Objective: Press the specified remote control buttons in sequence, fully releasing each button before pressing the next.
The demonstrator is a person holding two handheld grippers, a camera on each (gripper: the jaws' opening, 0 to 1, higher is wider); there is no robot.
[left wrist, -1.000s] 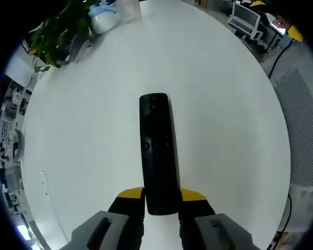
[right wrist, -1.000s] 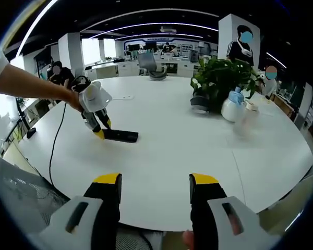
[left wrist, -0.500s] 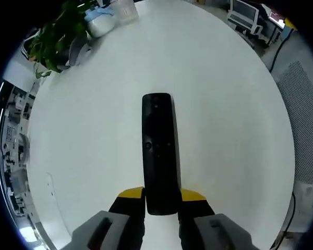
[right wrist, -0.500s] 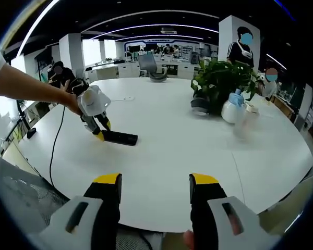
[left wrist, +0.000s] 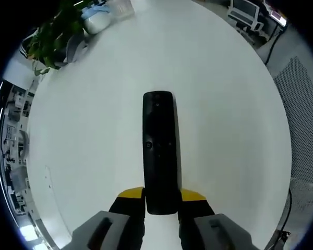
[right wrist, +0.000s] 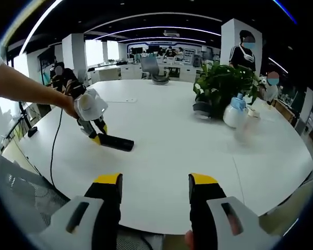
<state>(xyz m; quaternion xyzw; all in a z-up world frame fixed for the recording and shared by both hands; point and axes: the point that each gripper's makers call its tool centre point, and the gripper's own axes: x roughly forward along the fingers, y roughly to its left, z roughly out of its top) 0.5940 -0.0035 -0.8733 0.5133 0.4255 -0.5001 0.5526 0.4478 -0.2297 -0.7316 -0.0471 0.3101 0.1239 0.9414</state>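
A long black remote control (left wrist: 159, 151) lies on the white round table (left wrist: 224, 114), its near end held between the yellow-tipped jaws of my left gripper (left wrist: 160, 198), which is shut on it. The right gripper view shows the same remote (right wrist: 115, 142) lying flat at left of centre, with the left gripper (right wrist: 96, 138) clamped on its end and a person's arm behind it. My right gripper (right wrist: 154, 190) stands open over the table's near edge, well short of the remote, nothing between its jaws.
A potted plant (right wrist: 224, 86), a white spray bottle (right wrist: 235, 114) and a clear cup (right wrist: 244, 127) stand at the table's far right. A black cable (right wrist: 55, 148) hangs off the left edge. Office chairs and desks lie beyond.
The left gripper and the remote have drifted slightly toward me and to the left across the table. My right gripper stays open.
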